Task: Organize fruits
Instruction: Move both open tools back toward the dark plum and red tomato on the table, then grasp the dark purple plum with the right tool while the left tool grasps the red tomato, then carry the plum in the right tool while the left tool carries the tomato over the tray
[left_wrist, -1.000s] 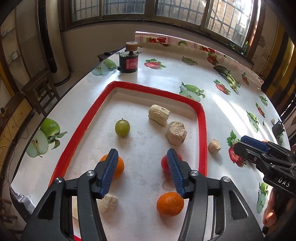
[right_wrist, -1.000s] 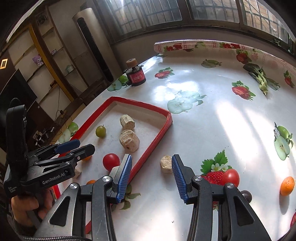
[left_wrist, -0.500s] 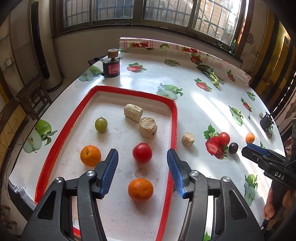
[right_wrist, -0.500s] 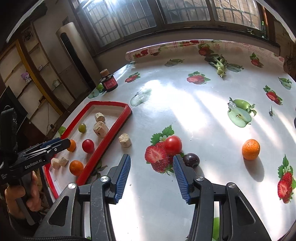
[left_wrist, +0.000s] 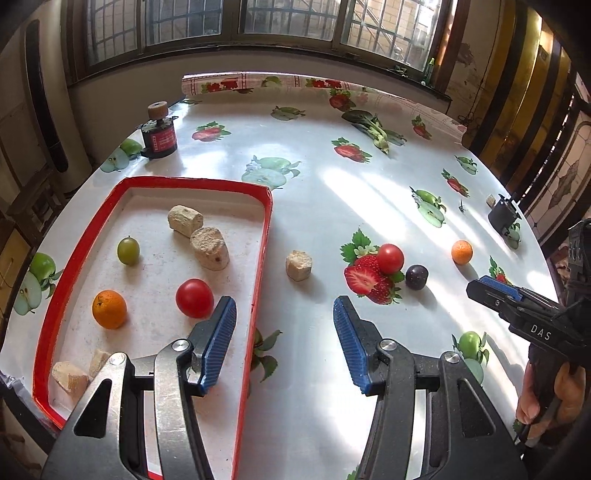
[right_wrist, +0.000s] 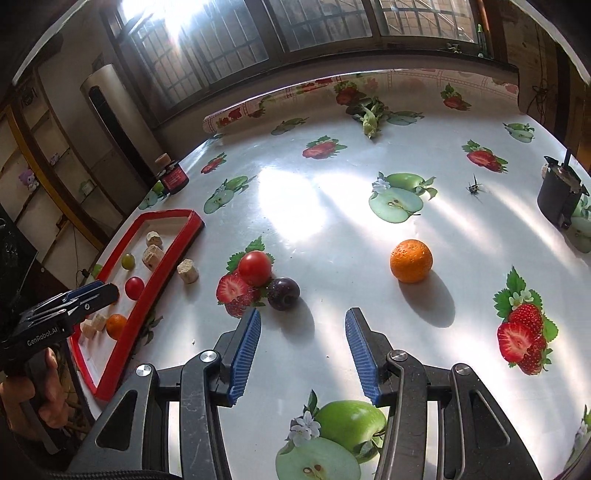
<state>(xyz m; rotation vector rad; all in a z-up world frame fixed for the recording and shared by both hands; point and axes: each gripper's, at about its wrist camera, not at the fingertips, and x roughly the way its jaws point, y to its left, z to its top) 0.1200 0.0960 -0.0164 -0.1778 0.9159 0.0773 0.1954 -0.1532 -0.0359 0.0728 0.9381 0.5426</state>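
Both tools swung right off the tray (left_wrist: 264, 236), right tool (right_wrist: 303, 347) facing orange (right_wrist: 410, 260), both tools apart, empty.

Both tools are showing black frames with silver pivot screws and ribbed blue pads. The left tool (left_wrist: 284, 339) is bearing white "GenRobot.AI" lettering on its side; the right tool (right_wrist: 303, 350) is bearing "DAS". A bare hand (left_wrist: 546, 391) is wrapping each black handle.

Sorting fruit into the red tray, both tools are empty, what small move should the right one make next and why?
Probably ease the right tool forward to the plum: its jaws are open and empty, and the plum lies nearest, outside the tray.
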